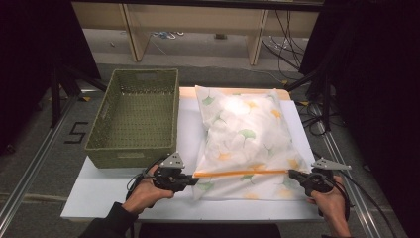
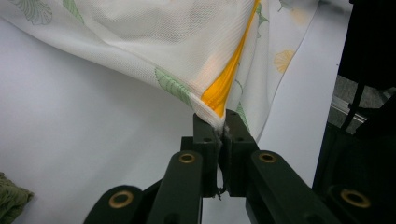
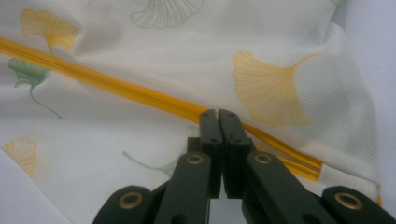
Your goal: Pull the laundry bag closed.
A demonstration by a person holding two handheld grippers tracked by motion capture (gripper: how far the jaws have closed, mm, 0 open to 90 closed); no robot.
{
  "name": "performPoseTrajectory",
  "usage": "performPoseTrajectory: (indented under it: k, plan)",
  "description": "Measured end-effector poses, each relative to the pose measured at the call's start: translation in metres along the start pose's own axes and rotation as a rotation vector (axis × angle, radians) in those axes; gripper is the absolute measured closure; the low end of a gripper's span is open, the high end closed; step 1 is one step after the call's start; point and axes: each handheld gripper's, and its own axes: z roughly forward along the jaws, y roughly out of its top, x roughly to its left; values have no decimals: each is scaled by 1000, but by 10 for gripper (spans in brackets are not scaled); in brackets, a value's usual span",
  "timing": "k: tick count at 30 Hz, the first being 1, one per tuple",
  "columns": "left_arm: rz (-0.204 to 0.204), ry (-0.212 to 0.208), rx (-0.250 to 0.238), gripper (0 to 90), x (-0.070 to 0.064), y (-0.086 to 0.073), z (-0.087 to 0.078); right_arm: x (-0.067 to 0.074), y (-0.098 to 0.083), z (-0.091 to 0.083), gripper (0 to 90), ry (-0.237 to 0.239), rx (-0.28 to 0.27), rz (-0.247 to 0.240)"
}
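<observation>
On the table [image 1: 124,196], pillowcase [image 1: 242,134] lies lengthwise, orange zipper [image 1: 240,173] crosswise

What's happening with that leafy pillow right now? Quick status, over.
Left gripper shut on pillowcase corner. Right gripper shut at orange zipper. Green basket alongside, nothing blocking.

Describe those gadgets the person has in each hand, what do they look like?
Each hand carries a black gripper, the left gripper and the right gripper. Both have two jaws on black links with brass-coloured pivots, a grey three-cornered plate on top and a trailing black cable. The left arm wears a dark sleeve.
</observation>
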Motion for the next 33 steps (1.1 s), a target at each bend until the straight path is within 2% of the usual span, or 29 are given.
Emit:
performPoseTrajectory:
  k: [2, 3, 5, 6, 7, 10, 11, 12, 14, 15, 18, 19, 21, 23, 24, 28, 30, 31, 32, 33]
  plan:
    - [-1, 0, -1, 852, 0, 0, 0, -7, -1, -3, 900, -23, 4, -20]
    - [-2, 1, 0, 853, 0, 0, 0, -7, -3, -2, 900, -16, -1, 12]
    - [1, 1, 1, 853, 0, 0, 0, -11, -3, -3, 900, -2, 12, 2]
    - [7, 6, 5, 853, 1, 0, -1, -12, -3, -6, 900, -39, 7, -2]
    - [-6, 4, -1, 853, 1, 0, -1, -18, -5, -8, 900, -66, 7, 0]
    - [-6, 7, -1, 853, 1, 0, 0, -23, -8, -11, 900, -77, 6, 7]
    - [4, 0, -4, 853, 2, 0, 0, -25, -8, -12, 900, -50, 3, 21]
    - [2, -3, -3, 853, 2, -1, 0, -30, -10, -14, 900, -67, 2, 34]
    - [2, 0, -1, 852, 2, -1, 0, -31, -11, -14, 900, -77, 2, 27]
    - [-4, 2, -2, 852, 2, -1, 1, -31, -12, -17, 900, -93, -4, 58]
    - [1, 0, -1, 852, 2, -1, 1, -32, -12, -19, 900, -94, 12, 76]
    - [-7, 0, 0, 853, 1, -1, 1, -36, -12, -20, 900, -113, 3, 29]
    - [-6, -2, 0, 852, 1, -1, 1, -39, -13, -21, 900, -128, 6, 25]
    - [-8, -1, -1, 852, 2, -1, 1, -39, -13, -22, 900, -129, 13, 31]
    - [-6, 6, 4, 852, 1, -1, 1, -41, -13, -20, 900, -82, 12, 51]
    - [-5, 4, 8, 852, 2, -2, 2, -42, -13, -19, 900, -71, 16, 65]
    - [7, 13, 12, 848, 4, -2, 2, -40, -13, -18, 900, -85, 6, 52]
    - [-6, 13, 16, 843, 5, -4, 4, -38, -12, -20, 900, -114, 11, 29]
    - [-2, 15, 27, 837, 7, -4, 4, -36, -11, -19, 899, -96, 8, 55]
    - [-20, 29, 31, 827, 6, -5, 5, -38, -11, -18, 896, -93, 5, 22]
